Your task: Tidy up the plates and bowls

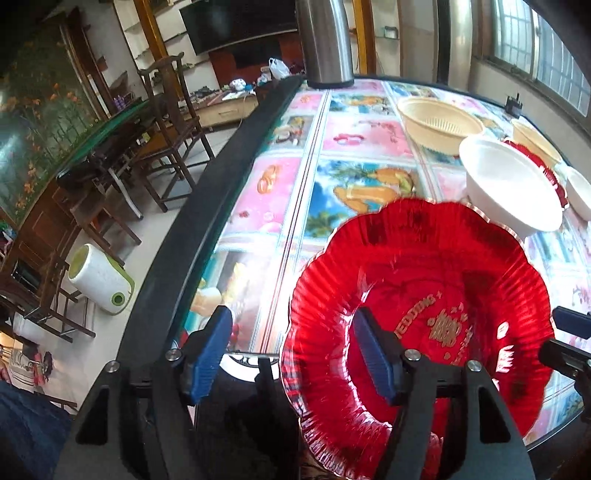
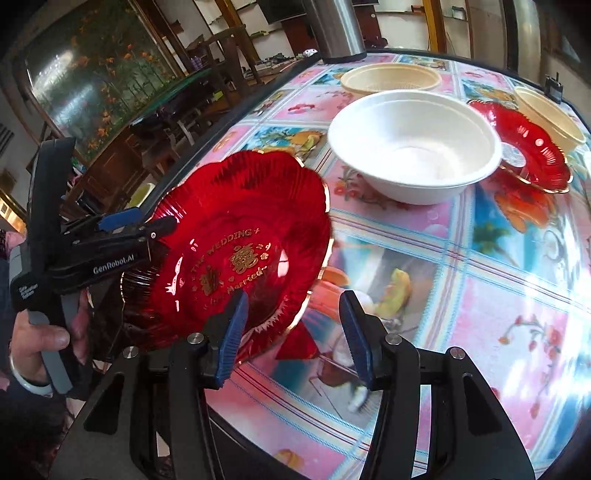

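Red plate tipping at the bench edge

I'm watching both grippers: left gripper (image 1: 299, 354) spread astride the red plate (image 2: 236, 251) rim, right gripper (image 2: 291, 332) spread, pinching nothing; plate may slide off.

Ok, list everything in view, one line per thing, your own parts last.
near red plate: one, red with gold lettering, tilted at the near table edge
far red plate: one, red, far right
white bowl: one, white, mid-table
cream baskets: two, cream, one behind the white bowl, one at the far red plate
steel flask: one, silver, far edge
table: one, pink and blue picture cloth
left gripper: one, black with blue pads, open, near plate's rim between its fingers
right gripper: one, same colours, open at the plate's rim
hand: one, holding the left gripper
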The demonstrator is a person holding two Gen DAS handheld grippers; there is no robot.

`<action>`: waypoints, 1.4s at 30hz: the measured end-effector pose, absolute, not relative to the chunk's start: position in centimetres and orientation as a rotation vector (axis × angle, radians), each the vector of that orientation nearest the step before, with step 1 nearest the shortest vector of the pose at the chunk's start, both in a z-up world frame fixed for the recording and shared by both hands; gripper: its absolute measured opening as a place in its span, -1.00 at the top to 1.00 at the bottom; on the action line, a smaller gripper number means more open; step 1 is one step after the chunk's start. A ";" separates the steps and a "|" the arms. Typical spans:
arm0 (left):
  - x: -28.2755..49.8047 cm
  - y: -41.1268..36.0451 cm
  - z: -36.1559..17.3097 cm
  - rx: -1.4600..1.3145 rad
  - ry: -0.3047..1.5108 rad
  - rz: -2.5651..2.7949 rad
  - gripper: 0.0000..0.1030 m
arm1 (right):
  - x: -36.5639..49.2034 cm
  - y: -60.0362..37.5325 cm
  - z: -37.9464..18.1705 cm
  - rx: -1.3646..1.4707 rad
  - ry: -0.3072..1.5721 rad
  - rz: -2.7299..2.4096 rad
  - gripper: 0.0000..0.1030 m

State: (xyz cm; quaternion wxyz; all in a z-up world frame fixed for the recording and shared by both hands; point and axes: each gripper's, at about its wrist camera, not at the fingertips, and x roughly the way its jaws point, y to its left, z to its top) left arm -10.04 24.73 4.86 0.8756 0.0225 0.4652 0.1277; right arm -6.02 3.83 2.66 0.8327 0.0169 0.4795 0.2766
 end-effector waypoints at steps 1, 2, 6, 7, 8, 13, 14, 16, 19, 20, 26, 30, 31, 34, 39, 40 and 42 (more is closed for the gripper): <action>-10.0 24.5 5.4 0.045 0.958 0.266 -0.34 | -6.3 3.3 2.9 0.038 1.009 0.589 0.00; -9.9 24.3 5.9 0.042 0.948 0.263 -0.34 | -6.5 2.8 3.3 0.044 1.002 0.590 0.00; -9.1 23.0 8.2 0.008 0.911 0.220 -0.36 | -6.9 0.3 4.5 0.083 0.973 0.579 -0.22; -8.8 22.4 8.6 0.001 0.905 0.205 -0.37 | -6.9 -0.3 4.8 0.089 0.964 0.565 -0.33; -8.4 21.8 9.2 -0.011 0.897 0.181 -0.41 | -6.9 -1.0 5.0 0.095 0.953 0.552 -0.33; -6.4 17.6 10.4 -0.018 0.887 0.084 -0.44 | -6.1 -4.8 5.7 0.145 0.936 0.458 -0.33; -5.9 16.7 10.4 -0.017 0.893 0.067 -0.44 | -5.8 -5.6 5.7 0.152 0.937 0.434 -0.33; -5.1 14.9 10.4 -0.017 0.900 0.036 -0.44 | -5.4 -7.0 5.7 0.168 0.943 0.397 -0.33; -4.1 12.0 10.3 -0.024 0.915 -0.022 -0.44 | -4.6 -8.9 5.6 0.182 0.957 0.355 -0.33; -3.9 11.0 10.3 -0.028 0.922 -0.049 -0.44 | -4.3 -9.4 5.5 0.183 0.957 0.337 -0.33; -2.9 5.1 9.2 -0.005 0.956 -0.176 -0.44 | -2.8 -14.2 5.3 0.245 0.956 0.245 -0.33; -2.8 1.4 7.8 0.012 0.998 -0.257 -0.44 | -2.3 -16.6 5.0 0.263 0.964 0.204 -0.33; -3.0 0.7 7.5 0.015 0.999 -0.274 -0.44 | -2.1 -17.1 5.0 0.259 0.963 0.191 -0.33; -3.4 -1.9 6.7 0.052 1.014 -0.342 -0.45 | -1.6 -18.5 5.0 0.275 0.964 0.169 -0.33; -1.3 -3.5 4.4 0.099 1.064 -0.326 -0.44 | -1.1 -20.3 4.7 0.306 0.960 0.138 -0.33; -0.6 -3.1 4.1 0.103 1.072 -0.304 -0.44 | -1.0 -20.4 4.6 0.311 0.961 0.135 -0.33; 0.8 -1.7 3.5 0.104 1.078 -0.258 -0.44 | -0.9 -20.4 4.6 0.310 0.963 0.137 -0.33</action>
